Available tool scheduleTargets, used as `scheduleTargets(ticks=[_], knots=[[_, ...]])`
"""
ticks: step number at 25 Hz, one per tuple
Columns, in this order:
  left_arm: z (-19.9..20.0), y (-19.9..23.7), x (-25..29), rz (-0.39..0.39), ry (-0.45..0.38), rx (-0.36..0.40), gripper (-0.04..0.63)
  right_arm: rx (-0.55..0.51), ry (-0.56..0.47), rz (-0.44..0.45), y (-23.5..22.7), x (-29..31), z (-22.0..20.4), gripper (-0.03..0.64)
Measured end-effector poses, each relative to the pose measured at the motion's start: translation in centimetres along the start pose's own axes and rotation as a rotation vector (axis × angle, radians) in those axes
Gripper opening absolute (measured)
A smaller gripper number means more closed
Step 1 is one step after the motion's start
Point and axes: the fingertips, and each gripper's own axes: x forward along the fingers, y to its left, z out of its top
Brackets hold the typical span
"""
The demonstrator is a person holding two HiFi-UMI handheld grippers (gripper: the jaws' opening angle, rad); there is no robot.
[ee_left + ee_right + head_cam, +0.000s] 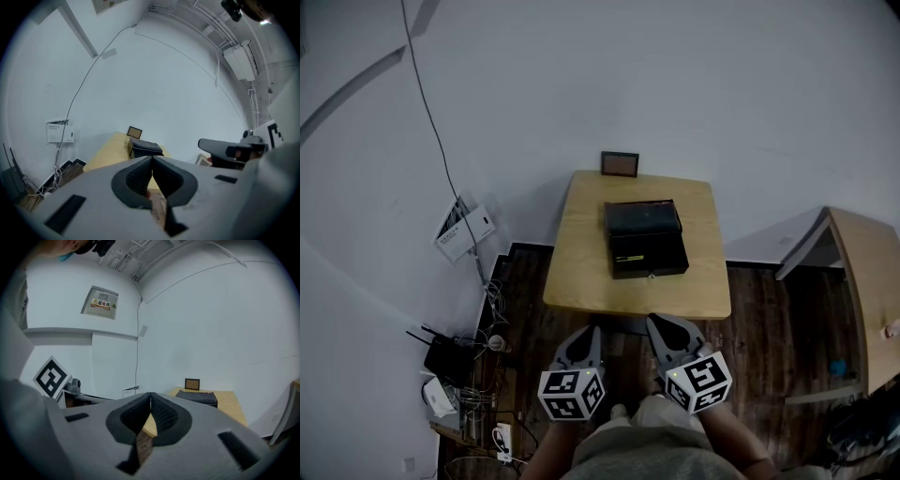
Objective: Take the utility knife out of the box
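Observation:
A black box stands open on the wooden table, its lid tipped back. Inside lies a slim knife with a yellow streak. My left gripper and right gripper hover side by side over the floor, short of the table's near edge, both shut with nothing between the jaws. In the left gripper view the box shows beyond the gripper, with the right gripper off to the side. In the right gripper view the box lies ahead of the gripper.
A small framed picture leans on the wall behind the table. A second wooden table stands at the right. Routers and tangled cables lie on the floor at the left, and a white wall box hangs above them.

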Motion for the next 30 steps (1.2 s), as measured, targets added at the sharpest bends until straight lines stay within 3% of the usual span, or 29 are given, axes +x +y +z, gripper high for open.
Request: scheduleTargets(ticks=[10, 30], knots=[[0.9, 2.1, 4.5, 0.014, 0.022, -0.006, 0.005, -0.013, 0.017, -0.014, -4.7, 4.4, 0.4, 0.002], [5.9, 6.3, 16.9, 0.126, 0.007, -0.076, 0.005, -0.077, 0.086, 0.118, -14.3, 17.5, 2.1, 0.002]])
